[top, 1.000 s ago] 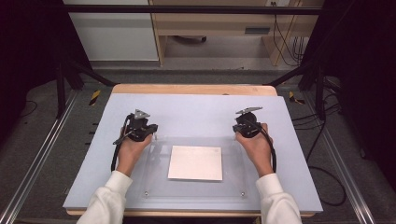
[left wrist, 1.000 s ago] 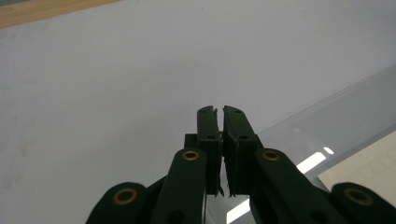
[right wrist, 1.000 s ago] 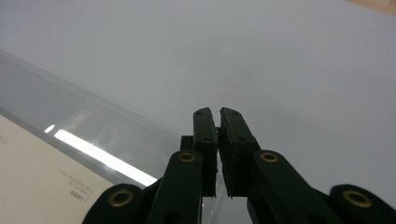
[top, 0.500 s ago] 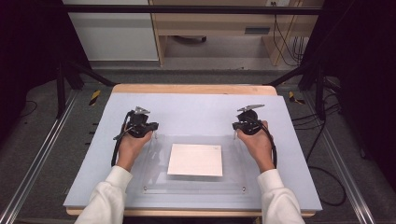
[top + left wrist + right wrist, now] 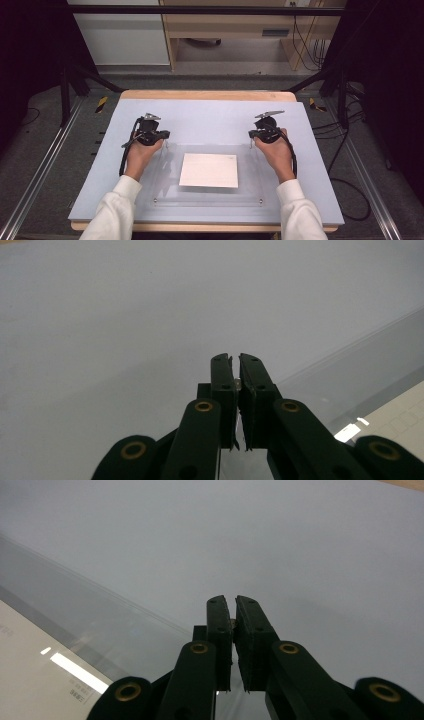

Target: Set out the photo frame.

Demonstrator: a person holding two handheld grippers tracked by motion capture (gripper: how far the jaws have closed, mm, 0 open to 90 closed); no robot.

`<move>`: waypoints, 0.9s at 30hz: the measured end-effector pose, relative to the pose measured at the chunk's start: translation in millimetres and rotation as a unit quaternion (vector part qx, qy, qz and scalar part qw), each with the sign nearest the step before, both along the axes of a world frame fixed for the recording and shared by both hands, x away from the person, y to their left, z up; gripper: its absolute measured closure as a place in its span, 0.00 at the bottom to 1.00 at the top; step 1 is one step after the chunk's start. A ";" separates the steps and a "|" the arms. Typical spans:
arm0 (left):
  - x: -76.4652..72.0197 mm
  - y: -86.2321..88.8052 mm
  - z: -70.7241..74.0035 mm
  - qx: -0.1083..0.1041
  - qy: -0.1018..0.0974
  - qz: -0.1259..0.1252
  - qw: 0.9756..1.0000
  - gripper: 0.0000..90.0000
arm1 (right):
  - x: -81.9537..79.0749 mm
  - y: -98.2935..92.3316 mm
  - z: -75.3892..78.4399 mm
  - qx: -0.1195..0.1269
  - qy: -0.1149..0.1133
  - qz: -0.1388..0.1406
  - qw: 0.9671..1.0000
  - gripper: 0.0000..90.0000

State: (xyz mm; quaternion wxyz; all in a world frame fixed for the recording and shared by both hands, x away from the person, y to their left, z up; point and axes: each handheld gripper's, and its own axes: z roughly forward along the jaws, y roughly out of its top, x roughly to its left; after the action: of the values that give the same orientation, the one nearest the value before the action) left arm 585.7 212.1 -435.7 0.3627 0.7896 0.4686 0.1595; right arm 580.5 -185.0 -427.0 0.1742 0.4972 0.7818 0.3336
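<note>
We held the left tool (image 5: pixel 161 135) and right tool (image 5: pixel 254 133) clenched, grasping nothing. Both rested at the far corners of the clear rectangular acrylic sheet (image 5: pixel 250 172) covering a white paper sheet (image 5: pixel 209 170) on the pale blue worktop (image 5: pixel 210 117).

The black two-jaw left gripper (image 5: pixel 159 134) sits in the left hand (image 5: pixel 141 154), its jaws pressed together. The black two-jaw right gripper (image 5: pixel 256 133), in the right hand (image 5: pixel 274 151), has its jaws closed too.

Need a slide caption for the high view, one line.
Person holds the left tool and right tool, both shut, at the far corners of a clear sheet over white paper.
</note>
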 end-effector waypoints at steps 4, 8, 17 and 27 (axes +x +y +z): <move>2.1 -0.2 0.4 0.001 0.006 -0.001 1.000 0.95 | -0.2 -0.1 -0.4 -0.006 -0.007 0.006 1.000 0.94; 1.6 -0.1 0.0 0.002 0.005 -0.002 1.000 0.95 | -0.2 0.3 -0.8 -0.013 -0.012 0.009 1.000 0.92; 1.8 -0.5 -0.6 0.004 0.005 -0.001 1.000 0.95 | -23.3 -0.6 16.2 -0.038 -0.077 0.013 0.996 0.66; 2.0 -1.0 -1.0 0.006 0.005 -0.002 1.000 0.95 | -123.6 -39.4 24.3 -0.083 -0.169 0.040 0.981 0.44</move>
State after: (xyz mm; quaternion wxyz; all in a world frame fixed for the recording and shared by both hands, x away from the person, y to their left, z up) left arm 587.7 211.1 -436.6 0.3560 0.7934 0.4678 0.1580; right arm 456.9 -224.4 -402.6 0.3312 0.3857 0.7850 0.3540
